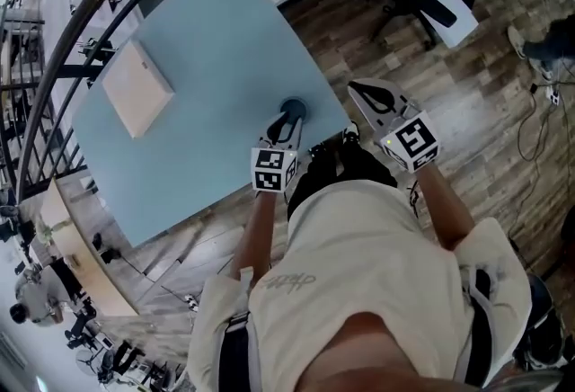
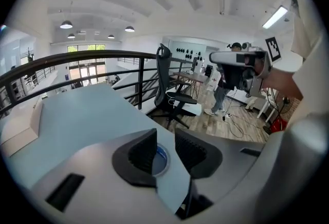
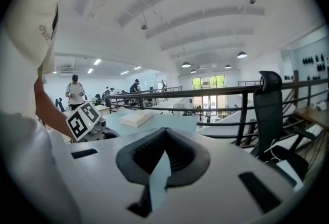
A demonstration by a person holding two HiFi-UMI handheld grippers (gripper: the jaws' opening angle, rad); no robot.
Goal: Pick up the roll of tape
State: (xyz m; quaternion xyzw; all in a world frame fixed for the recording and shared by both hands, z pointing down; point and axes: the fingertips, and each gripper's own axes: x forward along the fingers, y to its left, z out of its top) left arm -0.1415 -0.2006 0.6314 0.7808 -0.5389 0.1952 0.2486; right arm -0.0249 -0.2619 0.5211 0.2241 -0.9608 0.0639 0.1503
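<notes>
Head view shows the roll of tape (image 1: 293,108) lying flat by the table's (image 1: 207,66) near edge, with the left tongs (image 1: 286,122) spread astride it, apparently not yet squeezed or lifted, and the right tongs (image 1: 377,102) pressed together, empty, beyond that edge.

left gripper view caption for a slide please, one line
Left tool, jaws apart, poised over the blue roll of tape near the edge of the pale blue table.

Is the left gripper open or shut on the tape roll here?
Open: the left gripper has its jaws apart, the roll of tape lying flat on the table in the gap.
</notes>
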